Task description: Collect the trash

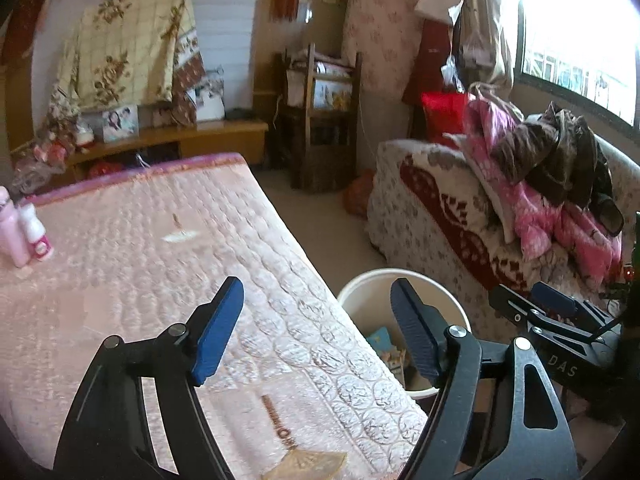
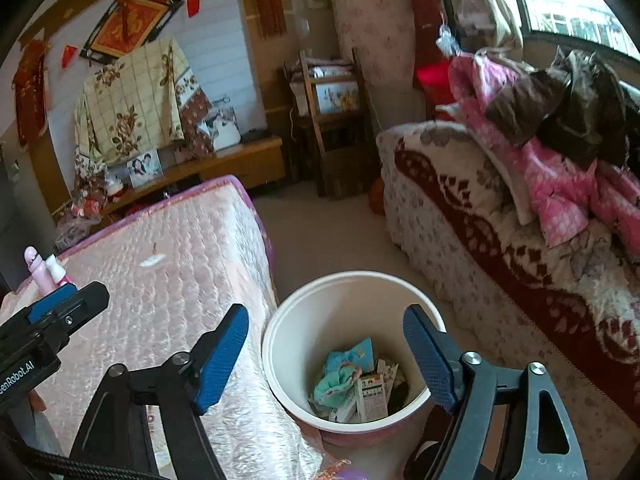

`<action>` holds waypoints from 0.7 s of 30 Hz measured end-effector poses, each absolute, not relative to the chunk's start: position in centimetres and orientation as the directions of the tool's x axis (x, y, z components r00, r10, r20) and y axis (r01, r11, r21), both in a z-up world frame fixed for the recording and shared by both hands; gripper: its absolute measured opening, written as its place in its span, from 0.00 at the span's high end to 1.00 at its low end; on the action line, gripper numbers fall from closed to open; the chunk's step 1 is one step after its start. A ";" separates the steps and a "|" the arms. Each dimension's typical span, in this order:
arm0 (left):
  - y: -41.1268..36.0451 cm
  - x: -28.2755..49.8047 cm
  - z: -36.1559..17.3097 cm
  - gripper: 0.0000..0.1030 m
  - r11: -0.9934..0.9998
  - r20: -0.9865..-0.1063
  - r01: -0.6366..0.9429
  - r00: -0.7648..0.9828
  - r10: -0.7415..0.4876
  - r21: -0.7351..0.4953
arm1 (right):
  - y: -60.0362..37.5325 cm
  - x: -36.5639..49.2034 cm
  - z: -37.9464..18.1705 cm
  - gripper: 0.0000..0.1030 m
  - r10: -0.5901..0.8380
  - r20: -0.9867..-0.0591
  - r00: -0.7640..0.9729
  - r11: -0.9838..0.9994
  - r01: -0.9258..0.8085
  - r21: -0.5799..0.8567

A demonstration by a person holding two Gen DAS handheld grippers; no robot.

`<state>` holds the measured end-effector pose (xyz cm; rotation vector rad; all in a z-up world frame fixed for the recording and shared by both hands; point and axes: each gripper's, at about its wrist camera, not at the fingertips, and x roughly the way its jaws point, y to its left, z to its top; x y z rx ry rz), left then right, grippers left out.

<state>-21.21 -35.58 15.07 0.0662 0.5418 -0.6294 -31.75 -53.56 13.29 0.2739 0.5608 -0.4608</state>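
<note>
Blue-padded right gripper [image 2: 326, 354], jaws spread and empty, hangs above the white bin [image 2: 280, 360] on the floor between mattress [image 2: 168, 280] and sofa [image 2: 500, 240]; left gripper [image 1: 316, 330], equally spread, holds nothing. Bin contents: crumpled wrappers [image 2: 340, 376] and a small carton [image 2: 372, 396], probably light, soft, crushable; pinch a raised fold. Farther off, a white scrap [image 2: 152, 261] lies flat on the mattress, too small to identify; two pink bottles [image 1: 24, 232] partly cut off.

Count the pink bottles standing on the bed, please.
2. A taller pink bottle and a shorter white-capped bottle stand together near the bed's far left edge. Others may be out of view.
</note>
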 end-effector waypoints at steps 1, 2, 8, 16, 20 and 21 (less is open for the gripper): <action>-35.1 -21.5 15.3 0.27 0.811 -0.493 0.576 0.679 -0.544 -0.102 | -53.2 -32.0 13.7 0.24 -0.346 -0.557 0.755 0.864 0.487 0.124; -34.8 -21.8 15.7 0.27 0.812 -0.483 0.575 0.685 -0.545 -0.101 | -52.9 -32.2 14.0 0.23 -0.348 -0.550 0.759 0.866 0.485 0.123; -33.0 -23.4 17.3 0.27 0.810 -0.441 0.576 0.703 -0.558 -0.108 | -50.8 -33.5 16.5 0.18 -0.371 -0.504 0.780 0.872 0.479 0.100; -31.6 -25.0 18.6 0.27 0.819 -0.397 0.567 0.734 -0.551 -0.089 | -48.6 -34.7 18.7 0.17 -0.381 -0.452 0.807 0.883 0.462 0.080; -31.3 -25.7 19.0 0.27 0.820 -0.381 0.567 0.743 -0.550 -0.079 | -47.8 -35.2 19.4 0.17 -0.395 -0.431 0.811 0.883 0.465 0.066; -31.2 -25.8 19.1 0.27 0.820 -0.378 0.566 0.744 -0.550 -0.079 | -47.7 -35.3 19.5 0.17 -0.396 -0.428 0.812 0.883 0.465 0.066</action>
